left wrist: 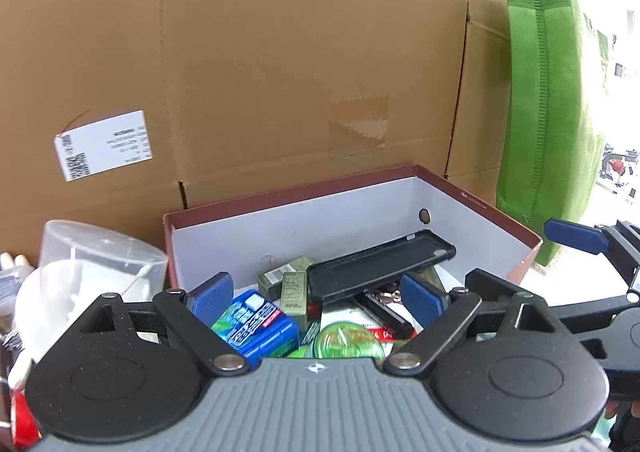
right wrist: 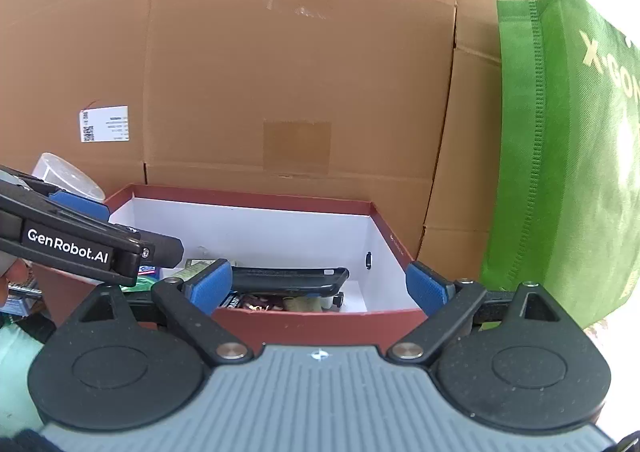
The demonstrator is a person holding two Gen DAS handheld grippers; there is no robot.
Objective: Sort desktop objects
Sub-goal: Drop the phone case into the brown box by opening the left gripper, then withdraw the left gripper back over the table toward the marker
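A red-brown shoebox [left wrist: 360, 182] with white inner walls stands in front of me, filled with small items. A black phone case [left wrist: 380, 266] lies tilted on top of them. Under it are a blue gum pack [left wrist: 256, 326], olive boxes [left wrist: 294, 292] and a green round tin [left wrist: 348, 340]. My left gripper [left wrist: 316, 298] hovers open over the box's near side, holding nothing. One blue pad [left wrist: 576, 236] of the right gripper shows at the right edge. In the right wrist view my right gripper [right wrist: 318, 288] is open in front of the box's near wall [right wrist: 320, 326], with the phone case [right wrist: 288, 280] beyond it.
Tall cardboard cartons [left wrist: 280, 72] form a wall right behind the box. A green fabric bag [left wrist: 552, 112] hangs to the right. A clear plastic tub of cotton swabs [left wrist: 104, 260] stands left of the box, with a red item [left wrist: 24, 420] at the lower left corner.
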